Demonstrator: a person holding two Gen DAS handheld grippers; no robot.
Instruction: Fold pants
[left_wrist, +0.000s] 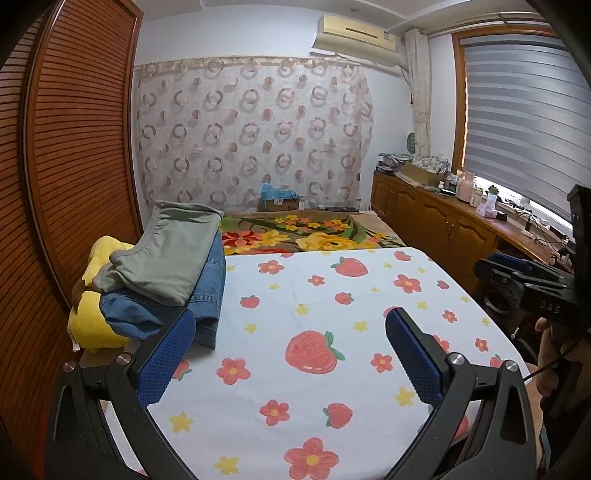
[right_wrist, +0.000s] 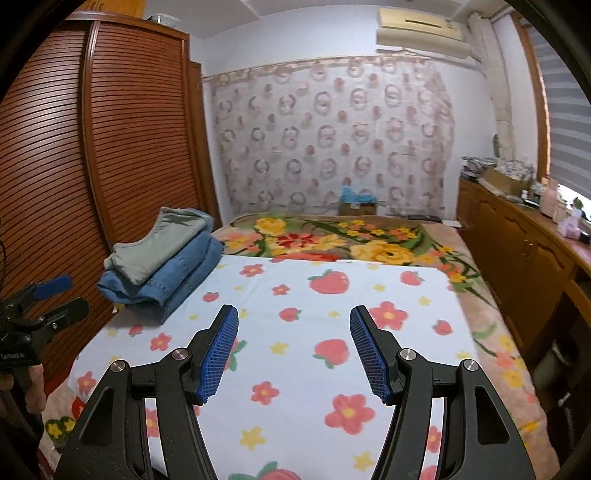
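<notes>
Two grippers: left gripper (left_wrist: 290, 328), right gripper (right_wrist: 293, 332), both agape | three folded pants (right_wrist: 162, 266) stacked

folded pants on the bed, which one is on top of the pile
The grey-green pants lie on top; the folded blue denim pants are stacked beneath them.

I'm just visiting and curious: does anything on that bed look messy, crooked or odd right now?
Mostly tidy. The folded pants stack sits at the bed's left edge, the grey-green pair lying a little askew on the jeans. Both grippers are open and empty.
</notes>
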